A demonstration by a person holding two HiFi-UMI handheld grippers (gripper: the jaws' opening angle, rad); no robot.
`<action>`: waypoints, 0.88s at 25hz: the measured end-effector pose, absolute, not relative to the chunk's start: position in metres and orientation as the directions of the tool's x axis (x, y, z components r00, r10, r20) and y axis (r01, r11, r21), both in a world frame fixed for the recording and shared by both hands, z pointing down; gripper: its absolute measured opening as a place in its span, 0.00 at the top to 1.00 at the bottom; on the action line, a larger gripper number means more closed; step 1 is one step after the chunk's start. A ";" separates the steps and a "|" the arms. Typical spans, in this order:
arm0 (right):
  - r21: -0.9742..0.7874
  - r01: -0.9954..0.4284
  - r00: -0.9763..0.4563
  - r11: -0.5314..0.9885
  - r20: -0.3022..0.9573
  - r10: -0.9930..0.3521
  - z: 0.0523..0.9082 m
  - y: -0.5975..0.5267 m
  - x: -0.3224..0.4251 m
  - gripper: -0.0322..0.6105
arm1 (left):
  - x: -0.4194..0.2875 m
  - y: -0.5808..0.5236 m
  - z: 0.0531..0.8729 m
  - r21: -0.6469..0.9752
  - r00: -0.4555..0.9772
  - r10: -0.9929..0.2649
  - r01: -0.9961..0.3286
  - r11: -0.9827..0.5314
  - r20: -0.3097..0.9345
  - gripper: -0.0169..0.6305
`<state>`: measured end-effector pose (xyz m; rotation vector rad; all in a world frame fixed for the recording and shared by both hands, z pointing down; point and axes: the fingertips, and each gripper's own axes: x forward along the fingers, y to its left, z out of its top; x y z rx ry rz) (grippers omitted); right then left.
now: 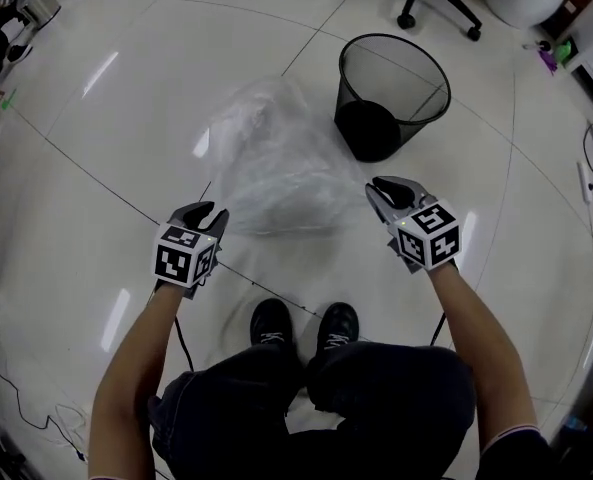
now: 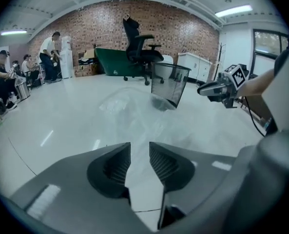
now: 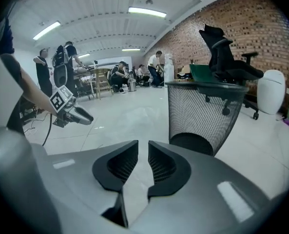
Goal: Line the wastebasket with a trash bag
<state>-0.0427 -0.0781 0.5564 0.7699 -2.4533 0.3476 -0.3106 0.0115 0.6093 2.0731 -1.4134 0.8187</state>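
The trash bag [image 1: 276, 163] is seen crumpled on the floor [image 1: 96, 148] just beside the unlined wastebasket [image 1: 416, 68]; the left tool [image 1: 208, 214] and right tool [image 1: 388, 190] are held narrowly parted, empty; the bag's edge is likely to be gripped next.

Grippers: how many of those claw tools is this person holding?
2. The left gripper is beside the clear trash bag's near left edge. The right gripper is at its right edge, just short of the black mesh wastebasket. No others show.
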 end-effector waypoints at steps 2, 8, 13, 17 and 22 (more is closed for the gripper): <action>-0.080 -0.611 -0.663 0.788 0.595 -0.454 0.578 -0.084 -0.035 0.84 | -0.316 0.010 0.628 0.075 0.276 -0.619 -0.941 -0.330 0.736 0.77; -0.082 -0.669 -0.574 0.739 0.689 -0.443 0.645 -0.097 -0.014 0.74 | -0.337 0.002 0.668 0.098 0.242 -0.590 -0.959 -0.265 0.770 0.66; -0.110 -0.690 -0.517 0.715 0.766 -0.381 0.691 -0.098 0.001 0.69 | -0.334 0.005 0.693 0.152 0.261 -0.550 -0.960 -0.237 0.794 0.62; -0.128 -0.700 -0.493 0.703 0.799 -0.345 0.712 -0.097 0.001 0.69 | -0.326 0.005 0.706 0.181 0.281 -0.519 -0.955 -0.236 0.807 0.63; -0.104 -0.695 -0.485 0.711 0.798 -0.357 0.711 -0.096 -0.006 0.94 | -0.322 0.006 0.711 0.167 0.282 -0.481 -0.948 -0.269 0.830 0.78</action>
